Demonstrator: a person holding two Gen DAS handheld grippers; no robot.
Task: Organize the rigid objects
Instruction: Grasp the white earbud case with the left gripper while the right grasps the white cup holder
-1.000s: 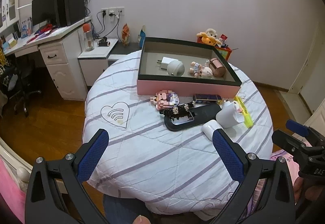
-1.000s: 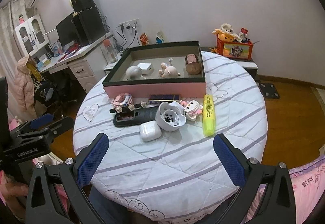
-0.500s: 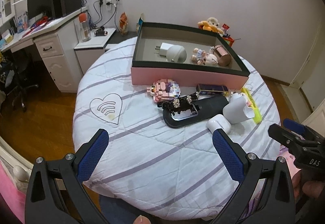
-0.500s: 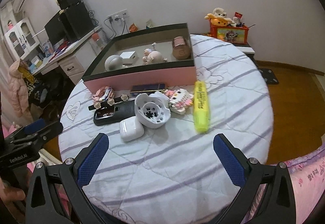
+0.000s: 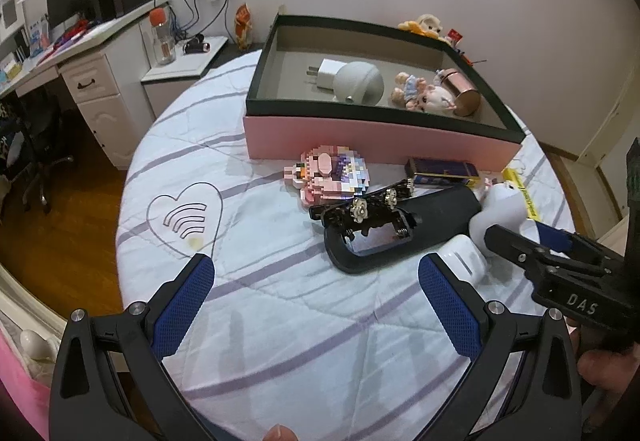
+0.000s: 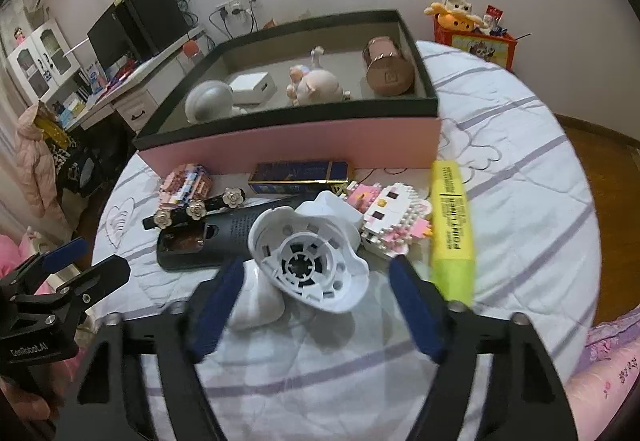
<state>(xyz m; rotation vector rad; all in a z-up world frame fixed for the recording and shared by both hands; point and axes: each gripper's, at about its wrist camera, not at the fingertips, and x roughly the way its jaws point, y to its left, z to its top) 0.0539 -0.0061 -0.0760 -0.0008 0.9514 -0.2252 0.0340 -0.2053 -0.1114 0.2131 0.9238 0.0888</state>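
Observation:
A pink box [image 5: 376,139] with a dark rim stands at the back of the round table and holds a charger, a grey ball, a doll and a rose-gold cylinder. In front of it lie a pink block figure [image 5: 328,177], a flowered hair clip [image 5: 368,213], a black case [image 5: 424,233] and a white earbud case [image 5: 464,261]. My left gripper [image 5: 316,301] hangs open over bare cloth, nothing between its fingers. My right gripper [image 6: 316,297] is closing, with its blurred fingers on either side of a white plastic shell [image 6: 312,261], pads apart from it. A yellow highlighter [image 6: 452,225] lies to the right.
A dark blue box [image 6: 300,177] and a pink-white block figure [image 6: 392,217] lie against the pink box [image 6: 304,145]. A desk [image 5: 80,53] with a monitor stands to the left, and a toy box [image 6: 476,41] at the back right. Wooden floor surrounds the table.
Both grippers have sunk and moved in toward the objects. The right gripper's fingers have narrowed and now flank the white shell. The left gripper stays wide.

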